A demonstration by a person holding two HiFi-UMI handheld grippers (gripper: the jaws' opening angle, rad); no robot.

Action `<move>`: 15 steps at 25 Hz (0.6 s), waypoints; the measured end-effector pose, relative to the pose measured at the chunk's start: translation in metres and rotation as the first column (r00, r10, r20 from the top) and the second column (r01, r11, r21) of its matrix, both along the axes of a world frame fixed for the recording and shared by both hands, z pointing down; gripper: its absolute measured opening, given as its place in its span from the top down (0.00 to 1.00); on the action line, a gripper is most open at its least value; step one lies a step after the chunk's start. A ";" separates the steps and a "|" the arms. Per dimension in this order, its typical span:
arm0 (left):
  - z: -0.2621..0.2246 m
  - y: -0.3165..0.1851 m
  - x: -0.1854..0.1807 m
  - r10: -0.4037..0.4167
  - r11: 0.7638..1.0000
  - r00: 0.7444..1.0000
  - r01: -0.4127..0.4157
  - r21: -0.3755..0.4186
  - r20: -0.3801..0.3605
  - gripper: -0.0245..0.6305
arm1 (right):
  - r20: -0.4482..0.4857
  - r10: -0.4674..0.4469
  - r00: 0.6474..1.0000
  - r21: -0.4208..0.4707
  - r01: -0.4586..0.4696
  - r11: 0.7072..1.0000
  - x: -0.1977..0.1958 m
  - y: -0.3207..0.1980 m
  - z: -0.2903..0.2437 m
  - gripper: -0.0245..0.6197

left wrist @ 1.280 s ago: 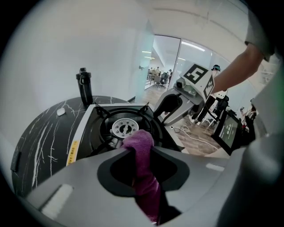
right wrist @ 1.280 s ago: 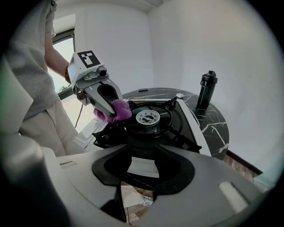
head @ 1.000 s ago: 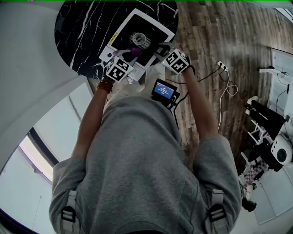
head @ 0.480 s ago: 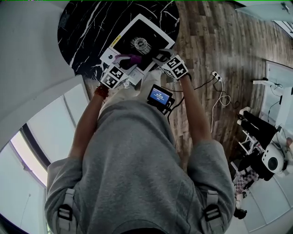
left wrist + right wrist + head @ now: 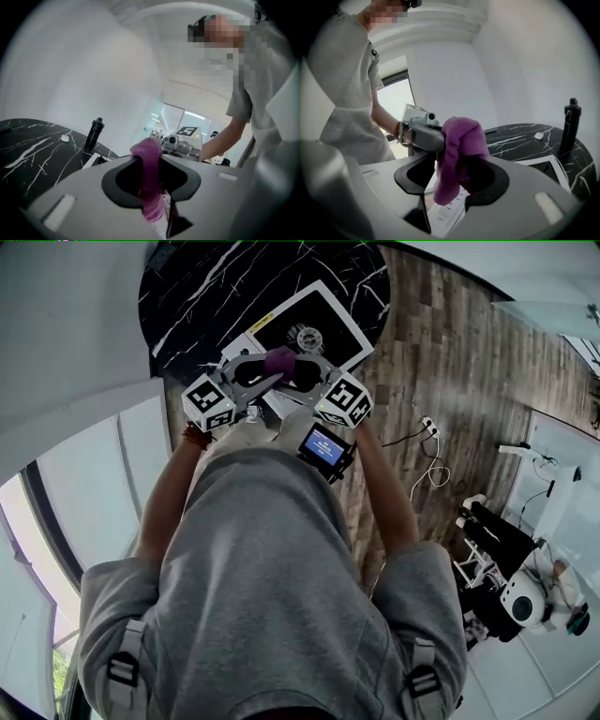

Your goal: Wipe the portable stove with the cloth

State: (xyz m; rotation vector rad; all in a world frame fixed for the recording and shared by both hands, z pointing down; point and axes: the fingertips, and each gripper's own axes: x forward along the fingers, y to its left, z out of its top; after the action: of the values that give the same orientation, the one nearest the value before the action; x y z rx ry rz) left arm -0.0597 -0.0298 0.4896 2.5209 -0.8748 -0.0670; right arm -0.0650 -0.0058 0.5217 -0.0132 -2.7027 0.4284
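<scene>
Cloth [image 5: 279,359] held above the stove's [image 5: 330,322] near edge, left gripper [image 5: 149,185] jaws opening with a thin cloth strip between them, right gripper [image 5: 452,180] jaws clamped on the bunched cloth, stove on table [image 5: 202,287].

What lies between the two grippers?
The purple cloth, seen in the head view, spans from the left gripper, whose jaws are opening around it, to the right gripper.
</scene>
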 end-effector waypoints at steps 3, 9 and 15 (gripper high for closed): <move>-0.006 0.001 -0.015 -0.052 0.999 0.996 0.052 -0.004 -0.077 0.81 | 0.028 0.032 0.999 0.001 -0.032 1.000 -0.013 -0.011 -0.006 0.72; 0.015 0.009 -0.032 -0.103 0.995 0.994 0.103 -0.010 -0.023 0.76 | -0.053 0.013 0.999 -0.040 -0.015 0.999 -0.009 -0.027 0.008 0.82; 0.053 0.028 -0.058 -0.293 0.946 0.947 0.307 -0.105 0.129 0.77 | -0.308 0.042 0.951 0.002 -0.044 0.999 0.009 -0.121 0.031 0.83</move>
State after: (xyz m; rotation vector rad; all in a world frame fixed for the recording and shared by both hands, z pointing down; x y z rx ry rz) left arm -0.1177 -0.0020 0.5427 2.2758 -1.2650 0.0309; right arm -0.0562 -0.1272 0.5529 0.1035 -2.3974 0.4129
